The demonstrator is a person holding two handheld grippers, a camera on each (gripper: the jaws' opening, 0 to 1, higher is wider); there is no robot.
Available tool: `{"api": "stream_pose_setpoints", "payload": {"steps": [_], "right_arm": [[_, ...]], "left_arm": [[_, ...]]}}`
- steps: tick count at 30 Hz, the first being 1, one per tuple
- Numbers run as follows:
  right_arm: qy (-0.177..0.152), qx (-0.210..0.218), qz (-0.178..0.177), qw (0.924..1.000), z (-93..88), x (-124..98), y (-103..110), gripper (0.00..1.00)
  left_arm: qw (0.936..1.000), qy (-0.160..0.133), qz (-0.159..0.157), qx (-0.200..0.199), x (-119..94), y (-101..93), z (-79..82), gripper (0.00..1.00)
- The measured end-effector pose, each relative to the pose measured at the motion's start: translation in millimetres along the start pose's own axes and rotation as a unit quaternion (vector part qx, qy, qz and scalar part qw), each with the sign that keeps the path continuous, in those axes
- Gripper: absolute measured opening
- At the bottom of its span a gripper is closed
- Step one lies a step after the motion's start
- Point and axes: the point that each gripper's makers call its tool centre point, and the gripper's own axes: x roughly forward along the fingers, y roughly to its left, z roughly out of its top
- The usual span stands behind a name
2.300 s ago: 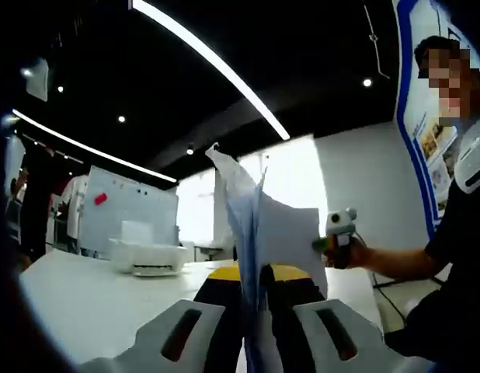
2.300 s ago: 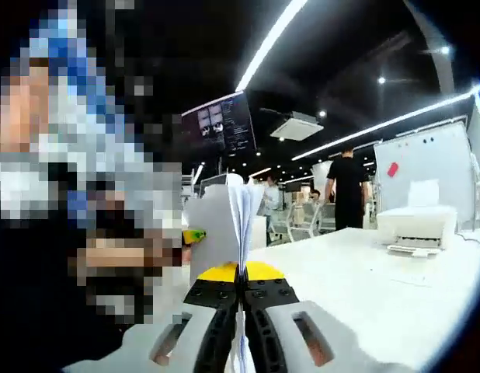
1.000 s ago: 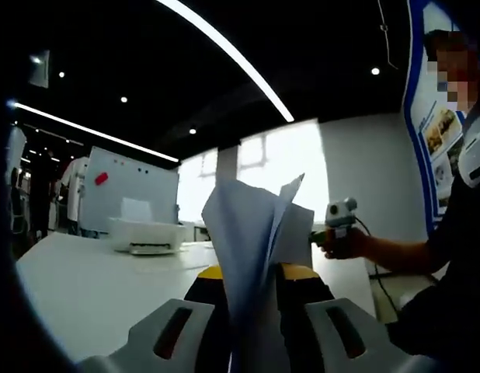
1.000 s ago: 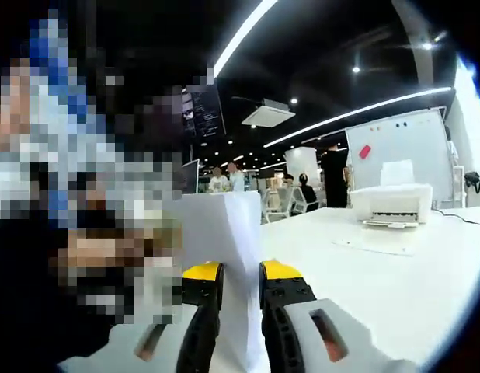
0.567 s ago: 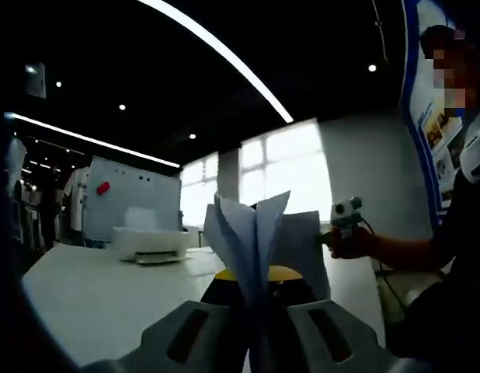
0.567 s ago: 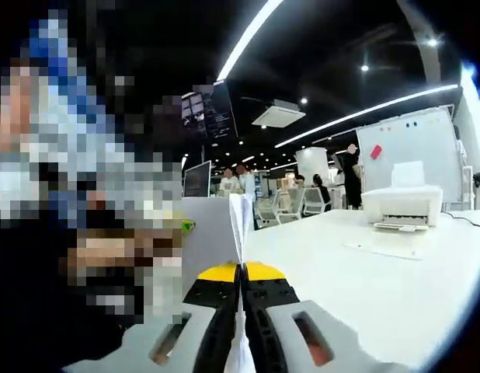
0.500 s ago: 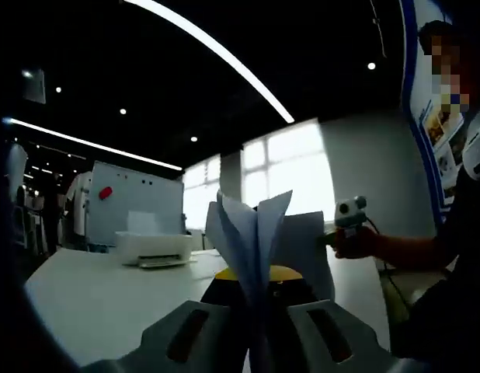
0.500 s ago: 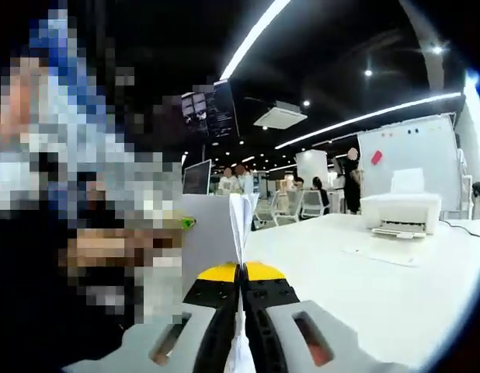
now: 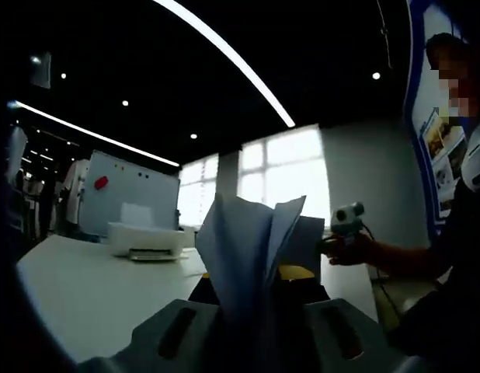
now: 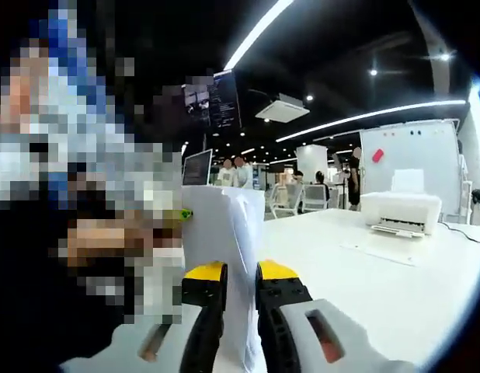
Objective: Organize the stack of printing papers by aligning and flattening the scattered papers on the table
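White table (image 10: 395, 287) runs far right toward a printer (image 10: 401, 210) and a whiteboard (image 10: 407, 159). Standing on edge at the middle, the papers (image 9: 248, 249) sit between both tools: the left gripper (image 9: 255, 311) and right gripper (image 10: 238, 311) have jaws parted slightly, loosely flanking the sheets. Thin, floppy and slippery, they're probably best pinched low near the bottom edge.

Both views are dim overall under a dark ceiling crossed by bright light strips (image 9: 224, 66) and small spot lamps. In the left gripper view, windows (image 9: 285, 175) blow out to white glare, leaving the papers (image 9: 248, 249) backlit, bluish and soft-edged. The right gripper view is brighter; the white table (image 10: 380, 287) reflects light evenly. Fisheye bending curves the light strips, and the edges darken and blur.
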Motion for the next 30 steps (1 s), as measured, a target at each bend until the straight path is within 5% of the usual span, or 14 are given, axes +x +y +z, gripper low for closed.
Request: {"api": "stream_pose_setpoints", "payload": {"steps": [30], "right_arm": [[0.006,0.007,0.022,0.9997,1.7,2.2,17.3,0.00]], "left_arm": [[0.9999,0.005,-0.011,-0.004,7.6,-10.4,0.1,0.06]]}}
